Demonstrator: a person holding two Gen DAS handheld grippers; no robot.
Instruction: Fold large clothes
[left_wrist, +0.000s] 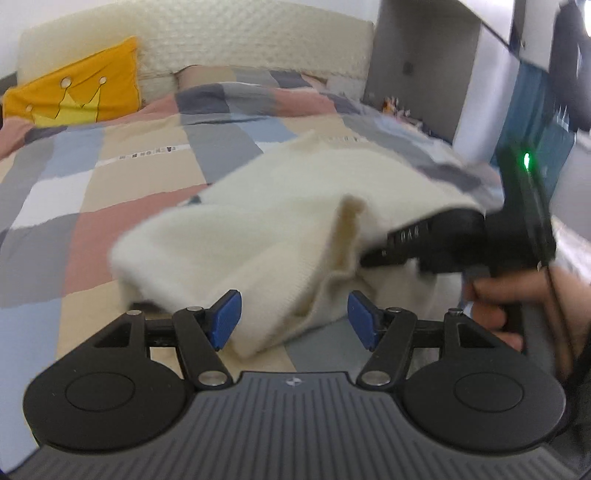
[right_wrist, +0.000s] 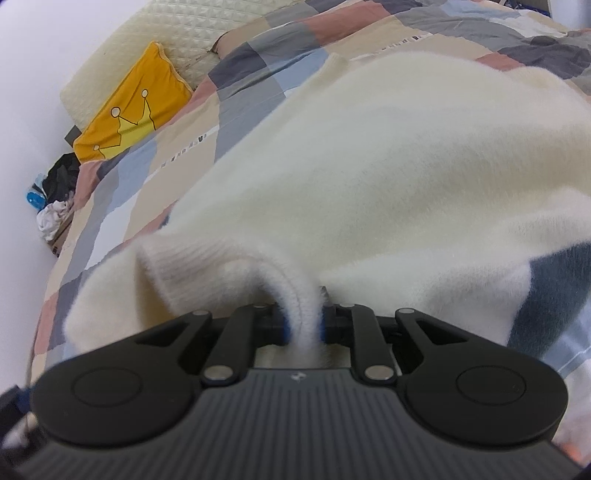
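My right gripper (right_wrist: 303, 325) pinches the ribbed edge of the cream sweater (right_wrist: 388, 177) lying on the bed (right_wrist: 177, 155); my left gripper (left_wrist: 294, 319), fingers spread, hovers beside it. Mid-fold: next, I'd grab the near edge.

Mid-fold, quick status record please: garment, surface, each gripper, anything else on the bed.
garment: cream sweater, fuzzy knit, bunched and partly lifted off the bed
surface: patchwork quilt on a bed
left gripper: open, blue pads either side of a sweater fold, not closed on it
right gripper: shut on a ribbed edge of the sweater
other: yellow crown cushion near the quilted headboard
image quality: left view motion-blurred
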